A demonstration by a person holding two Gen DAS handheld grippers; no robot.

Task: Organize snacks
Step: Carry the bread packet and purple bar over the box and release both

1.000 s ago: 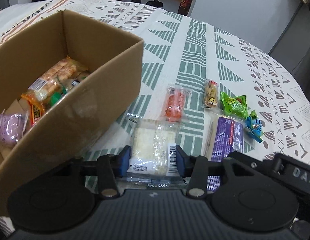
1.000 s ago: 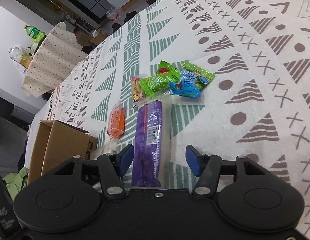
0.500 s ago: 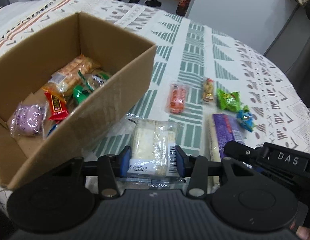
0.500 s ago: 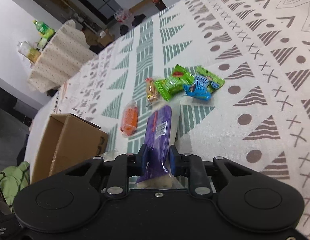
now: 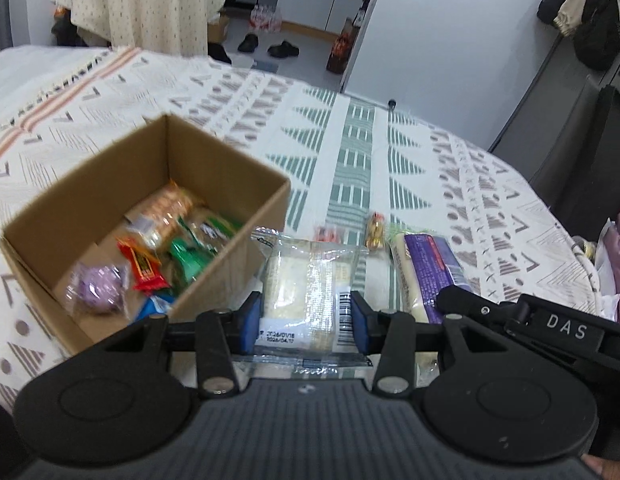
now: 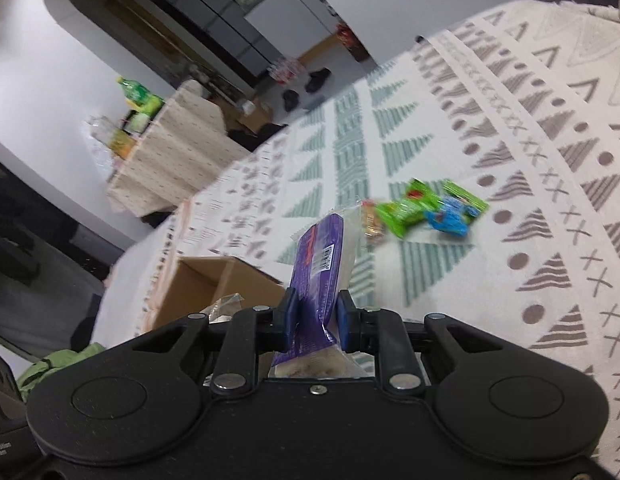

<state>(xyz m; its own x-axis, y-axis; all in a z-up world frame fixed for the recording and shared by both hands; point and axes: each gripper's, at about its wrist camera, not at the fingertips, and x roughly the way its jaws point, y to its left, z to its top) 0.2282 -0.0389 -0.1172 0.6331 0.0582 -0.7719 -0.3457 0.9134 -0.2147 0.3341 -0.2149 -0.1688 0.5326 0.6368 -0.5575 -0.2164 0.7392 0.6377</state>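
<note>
- Above the near edge of the patterned tablecloth [image 5: 350,152], both grippers are loaded. The left gripper [image 5: 305,322] has its blue pads pressed on the two sides of a clear-wrapped pale pastry packet [image 5: 310,280]. The packet lies flat between them, its long axis running forward along the fingers.
- Just to the left of that packet stands the cardboard box [image 5: 229,264], open at the top, with several wrapped snacks already inside. The packet's far left corner sits close against the box's near right wall.
- Right of the pastry, the right gripper [image 6: 316,320] pinches a purple-wrapped bar [image 6: 322,264] at its near end. The jaws are drawn in tight on it. The bar sticks out forward and upward, tilted and off the cloth.
- From the right wrist view, the box opening [image 6: 213,280] lies forward and to the left of the purple bar, so that bar has further to cross.
- My reading: the left hand is the nearer of the two, and a short sideways carry leftward over the box wall should bring the pastry above the opening. The right would have to pass over or behind the left to reach it.
- Further along the cloth, toward its right side, loose pieces wait: a green packet [image 6: 410,208], a blue packet [image 6: 450,216] touching it, a small yellowish sweet [image 5: 376,234] and an orange one [image 5: 330,234], partly hidden behind the pastry.
</note>
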